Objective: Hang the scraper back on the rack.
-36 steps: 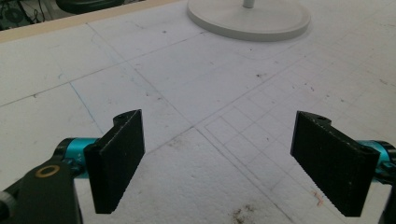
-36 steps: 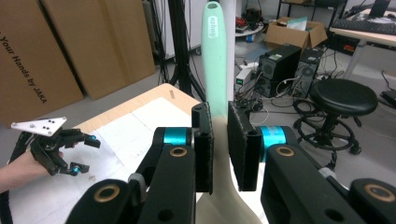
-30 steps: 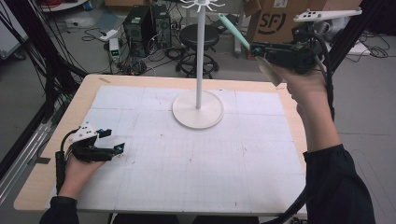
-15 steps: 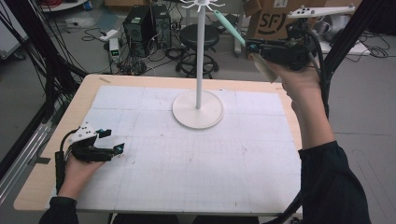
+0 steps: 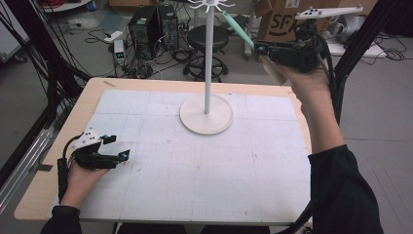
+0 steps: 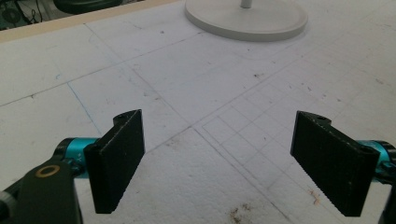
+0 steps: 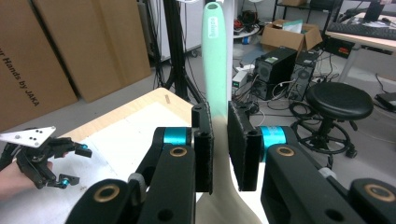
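Note:
A white stand (image 5: 209, 58) with a round base (image 5: 206, 115) and a ring of hooks (image 5: 210, 5) at its top rises from the middle of the mat. My right gripper (image 5: 260, 48) is held high, right of the pole, shut on a mint-green utensil handle (image 5: 238, 27) whose tip points toward the hooks. In the right gripper view the handle (image 7: 214, 60) runs up between the jaws, and a cream end (image 7: 224, 200) shows below. My left gripper (image 5: 119, 146) rests low on the mat at the left, open, nothing between its pads (image 6: 119, 158).
A white gridded mat (image 5: 195, 156) covers the wooden table (image 5: 92, 92). Behind the table stand a black stool (image 5: 207, 36), computer towers (image 5: 151, 22) and cardboard boxes (image 5: 285, 19). Cables hang along the left side.
My right gripper has carried the green-handled utensil a little left, toward the top of the stand. The left gripper has stayed put.

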Action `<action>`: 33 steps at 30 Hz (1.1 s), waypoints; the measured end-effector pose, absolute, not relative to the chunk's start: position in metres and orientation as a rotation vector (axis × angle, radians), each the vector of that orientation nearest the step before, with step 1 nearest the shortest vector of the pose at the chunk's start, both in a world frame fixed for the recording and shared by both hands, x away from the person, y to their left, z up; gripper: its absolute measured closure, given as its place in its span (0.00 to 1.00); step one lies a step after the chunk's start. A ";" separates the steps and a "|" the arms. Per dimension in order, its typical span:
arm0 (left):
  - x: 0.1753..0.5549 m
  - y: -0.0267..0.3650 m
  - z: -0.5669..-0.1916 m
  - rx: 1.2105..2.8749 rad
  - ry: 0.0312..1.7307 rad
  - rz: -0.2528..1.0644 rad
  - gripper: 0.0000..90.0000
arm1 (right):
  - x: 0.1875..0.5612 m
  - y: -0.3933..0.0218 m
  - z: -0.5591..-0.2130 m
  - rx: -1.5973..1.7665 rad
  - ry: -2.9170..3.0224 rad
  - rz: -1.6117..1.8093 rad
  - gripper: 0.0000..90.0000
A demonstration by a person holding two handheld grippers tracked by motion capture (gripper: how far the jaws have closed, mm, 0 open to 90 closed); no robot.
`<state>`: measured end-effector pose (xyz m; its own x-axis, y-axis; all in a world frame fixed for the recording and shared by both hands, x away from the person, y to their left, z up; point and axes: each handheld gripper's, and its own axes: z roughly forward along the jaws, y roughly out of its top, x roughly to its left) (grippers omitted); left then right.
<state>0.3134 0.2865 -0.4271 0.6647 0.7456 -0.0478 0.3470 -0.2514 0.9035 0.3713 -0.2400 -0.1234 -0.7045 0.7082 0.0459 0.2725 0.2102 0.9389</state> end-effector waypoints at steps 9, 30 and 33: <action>0.314 0.286 -0.427 1.857 0.865 0.487 0.20 | 0.367 -0.246 -0.119 0.893 2.084 1.517 0.90; 0.313 0.287 -0.428 1.861 0.865 0.482 0.20 | 0.377 -0.236 -0.122 0.915 2.080 1.487 0.90; 0.313 0.286 -0.428 1.862 0.864 0.480 0.20 | 0.379 -0.235 -0.123 0.923 2.081 1.470 0.90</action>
